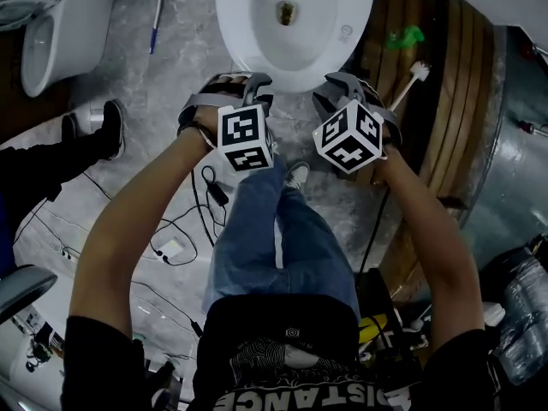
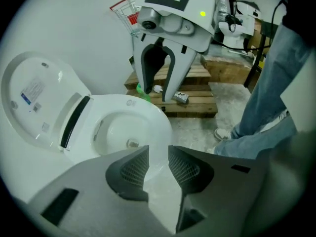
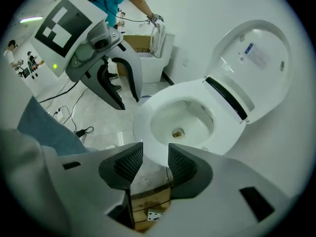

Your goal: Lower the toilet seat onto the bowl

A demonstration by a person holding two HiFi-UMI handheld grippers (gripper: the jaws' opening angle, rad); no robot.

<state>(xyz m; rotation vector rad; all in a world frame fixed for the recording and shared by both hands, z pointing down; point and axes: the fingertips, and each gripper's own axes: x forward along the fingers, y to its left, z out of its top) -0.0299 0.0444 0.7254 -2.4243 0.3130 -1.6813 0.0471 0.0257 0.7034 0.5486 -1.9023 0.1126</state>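
Clearly, the jaws of the left gripper (image 2: 158, 157) stand apart and grip nothing; between the ribbed pads (image 2: 134, 169) only the front rim of the bowl (image 2: 116, 132) shows, further away. The right gripper (image 3: 155, 152) is the same: its jaws are released, and through the gap one sees the bowl's edge and a wooden pallet (image 3: 148, 204) below.

In the head view both grippers hang side by side, near each other, just in front of the toilet and pointing steeply down. They touch no part of it. Each gripper view shows the other gripper from the side, also with the jaws apart.

The seat (image 3: 142, 125), as far as I can tell, lies flat on the bowl as the wide white ring around the opening. The lid (image 3: 256, 58) stands raised behind it, with a small label on the inner face and a black strip at the hinge.

Below the grippers are the person's jeans (image 1: 282, 238) and one shoe (image 1: 295, 174) on the grey floor (image 1: 171, 84). Thin cables (image 1: 171, 229) lie on the floor at the left. On the pallet at the right of the toilet a brush (image 1: 411, 80) and a small green thing (image 1: 402, 37) lie. A second toilet (image 1: 51, 32) stands at the upper left, and another person's dark leg (image 1: 60, 152) comes in from the left edge.
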